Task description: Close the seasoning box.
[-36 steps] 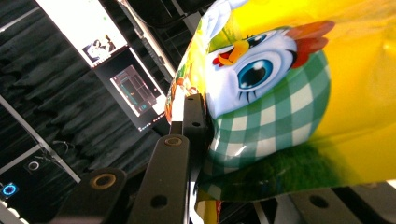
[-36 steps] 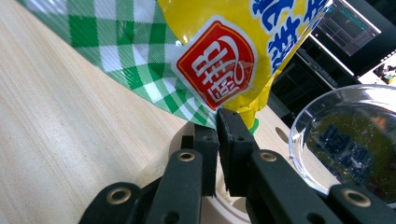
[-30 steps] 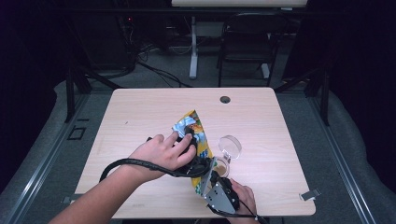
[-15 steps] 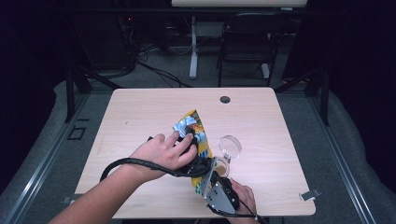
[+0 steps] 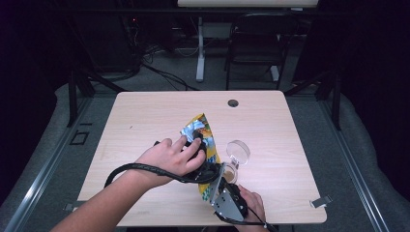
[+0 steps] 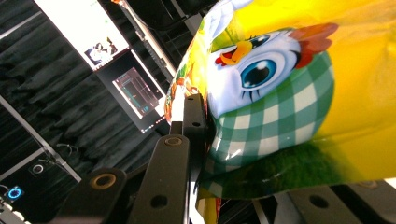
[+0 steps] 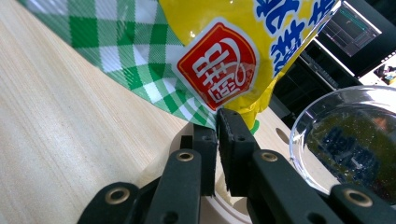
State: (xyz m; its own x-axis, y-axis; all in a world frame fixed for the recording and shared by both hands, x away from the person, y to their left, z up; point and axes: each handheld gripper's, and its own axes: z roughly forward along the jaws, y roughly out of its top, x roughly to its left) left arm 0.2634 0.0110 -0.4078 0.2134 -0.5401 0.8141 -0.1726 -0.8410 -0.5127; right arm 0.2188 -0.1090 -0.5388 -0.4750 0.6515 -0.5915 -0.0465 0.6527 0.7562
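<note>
One snack bag (image 5: pixel 203 137), two grippers, one clear glass bowl (image 5: pixel 238 151), all over one light wood table (image 5: pixel 145 116). Both grippers are clamping the bag, which is hanging between them above the tabletop.

Left gripper (image 6: pixel 196 135): jaws are pressing together on the bag's edge; in the left gripper view the foil is spreading right of and above the fingertips. The print there is showing a cartoon chick with a blue eye, an orange beak and a green-and-white check cloth, on yellow. No readable text on that side.

Right gripper (image 7: pixel 217 119): jaws are pinching a lower corner of the bag, nearly closed, with the foil rising straight up from the fingertips. Just above the tips a red label is carrying one white Chinese character, seen turned sideways; right of it blue Chinese characters are running on yellow, too cropped to read. A green check band is running left of the tips.

The bowl is sitting right of the right fingertips, near them, on the table.

In the high view the person's left hand (image 5: pixel 169 157) is covering the left gripper.
</note>
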